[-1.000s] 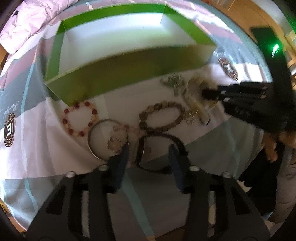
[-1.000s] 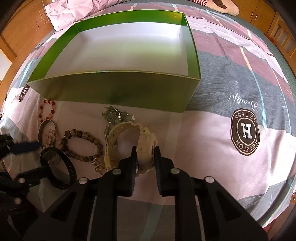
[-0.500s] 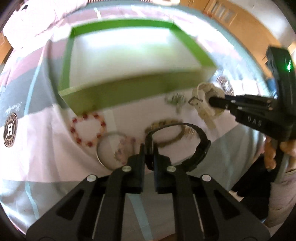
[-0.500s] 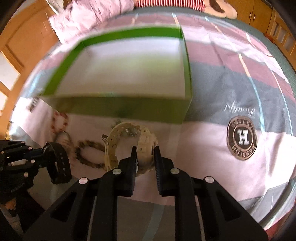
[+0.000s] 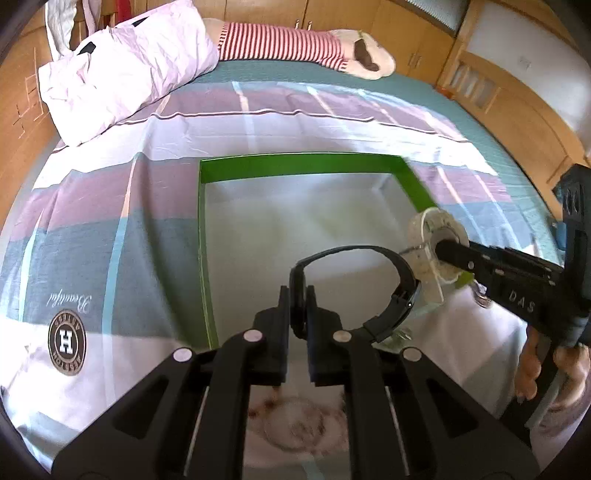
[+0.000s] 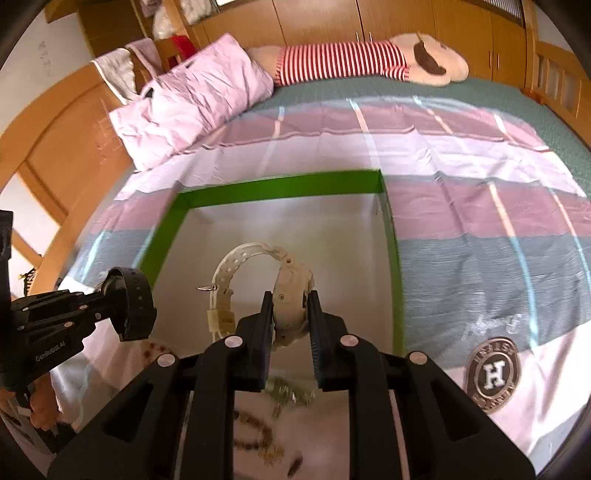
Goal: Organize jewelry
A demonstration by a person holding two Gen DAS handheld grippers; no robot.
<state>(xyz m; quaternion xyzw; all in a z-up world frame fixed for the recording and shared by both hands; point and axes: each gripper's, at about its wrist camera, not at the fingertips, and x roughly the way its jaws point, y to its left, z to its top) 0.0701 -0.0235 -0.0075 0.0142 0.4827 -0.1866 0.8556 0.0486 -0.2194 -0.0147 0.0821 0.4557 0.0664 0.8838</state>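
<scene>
My left gripper (image 5: 297, 295) is shut on a black watch (image 5: 399, 284) and holds it in the air over the near edge of the green box (image 5: 295, 164). My right gripper (image 6: 290, 299) is shut on a cream white watch (image 6: 251, 254) and holds it above the green box (image 6: 280, 188), whose white inside shows nothing in it. The white watch also shows in the left wrist view (image 5: 439, 229), and the black watch in the right wrist view (image 6: 133, 302). Bead bracelets (image 6: 255, 432) and a ring bangle (image 5: 295, 424) lie on the bedsheet below the grippers.
The box sits on a striped bedsheet (image 5: 92, 229) on a bed. A pink pillow (image 5: 125, 70) and a striped plush toy (image 5: 295, 44) lie at the far end. Wooden cabinets (image 6: 332, 18) stand behind the bed.
Both grippers have lifted with their watches and moved forward over the box. The left gripper closed on the black watch one second ago. The loose jewelry is now below the view.
</scene>
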